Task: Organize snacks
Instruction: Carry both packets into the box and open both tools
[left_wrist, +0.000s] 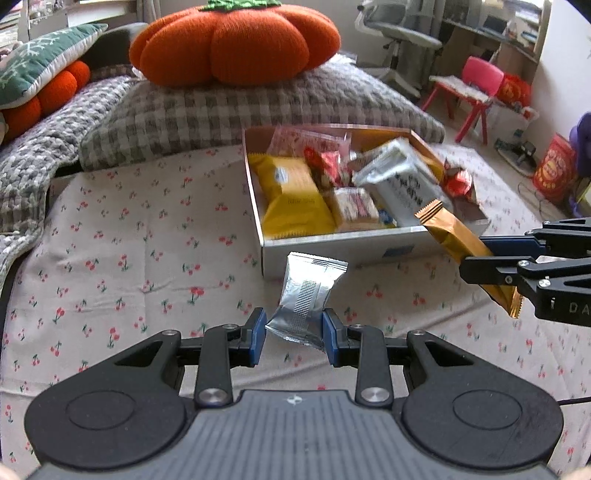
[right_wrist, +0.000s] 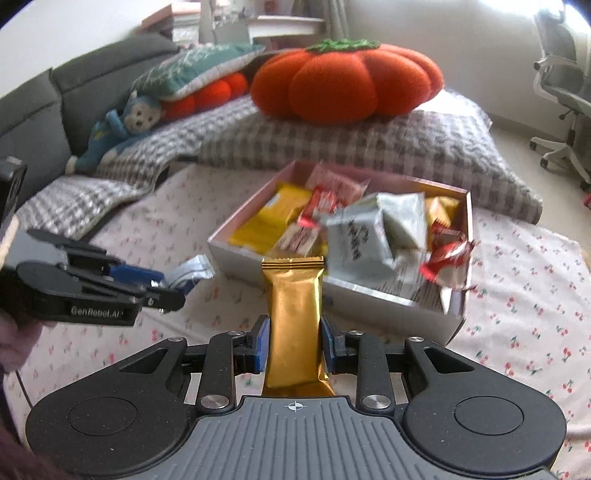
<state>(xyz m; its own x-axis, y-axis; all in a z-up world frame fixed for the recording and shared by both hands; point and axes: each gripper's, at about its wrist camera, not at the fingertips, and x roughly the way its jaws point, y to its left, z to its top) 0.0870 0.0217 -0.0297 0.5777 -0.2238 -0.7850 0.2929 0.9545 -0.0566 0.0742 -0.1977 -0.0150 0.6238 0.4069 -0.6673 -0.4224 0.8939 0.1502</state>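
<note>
Step in hand: both grippers are loaded and the snacks are on their way to the box.

Left gripper (left_wrist: 294, 332): fingers closed down narrow on a silver packet (left_wrist: 308, 299), gripped at its lower end, the sealed top edge pointing toward the box. The packet is clear of the cherry-print bedsheet (left_wrist: 129, 229) and hangs just short of the box's near wall.

Right gripper (right_wrist: 294, 341): fingers clamped tight on a gold bar wrapper (right_wrist: 295, 321), which stands upright between them with its crimped top end toward the box. In the left wrist view the bar sits tilted, its top end overlapping the near right corner of the box.

The box (left_wrist: 332, 247) lies on the bedsheet in front of a checked blanket (left_wrist: 258, 99) with an orange pumpkin cushion (left_wrist: 236, 40) on it. It is already crowded: a yellow packet (left_wrist: 291, 195), a large grey pouch (left_wrist: 399, 181), and red-wrapped sweets (left_wrist: 327, 166) lie loosely piled, with one red sweet (left_wrist: 458, 181) at the right wall.

Judgement: the next move calls for carrying each snack over the rim and releasing it into a free gap. Space looks tight, so release low over the pile. The two grippers should go in one after the other, since they converge on the same near side.
</note>
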